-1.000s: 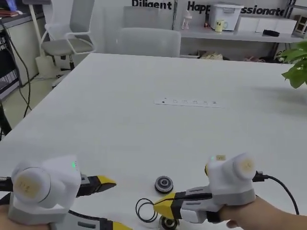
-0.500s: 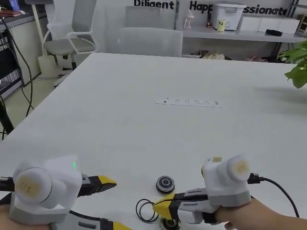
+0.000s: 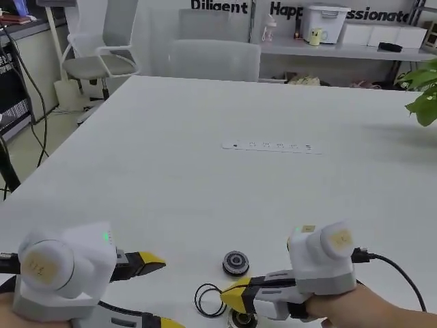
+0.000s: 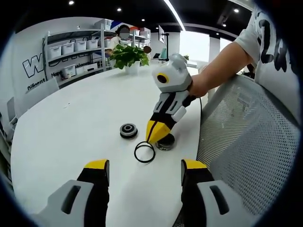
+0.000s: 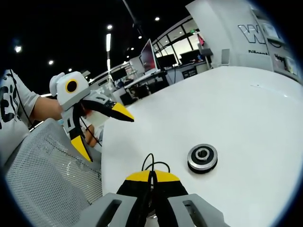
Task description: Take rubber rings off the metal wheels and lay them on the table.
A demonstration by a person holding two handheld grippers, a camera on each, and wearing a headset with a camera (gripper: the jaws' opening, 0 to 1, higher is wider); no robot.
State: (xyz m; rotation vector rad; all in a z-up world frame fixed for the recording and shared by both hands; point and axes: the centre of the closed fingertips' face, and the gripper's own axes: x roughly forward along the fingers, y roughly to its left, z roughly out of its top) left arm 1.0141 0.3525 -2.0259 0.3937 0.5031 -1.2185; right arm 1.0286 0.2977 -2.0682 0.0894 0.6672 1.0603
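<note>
left gripper: jaws spread, holding nothing | rubber ring: flat on table, edge pinched by right gripper | wheel below it unbraced: if ring snags, pull may drag it | second wheel: apart

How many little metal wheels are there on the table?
2. One metal wheel sits alone on the table. The other is partly hidden under the right gripper, beside the rubber ring.
</note>
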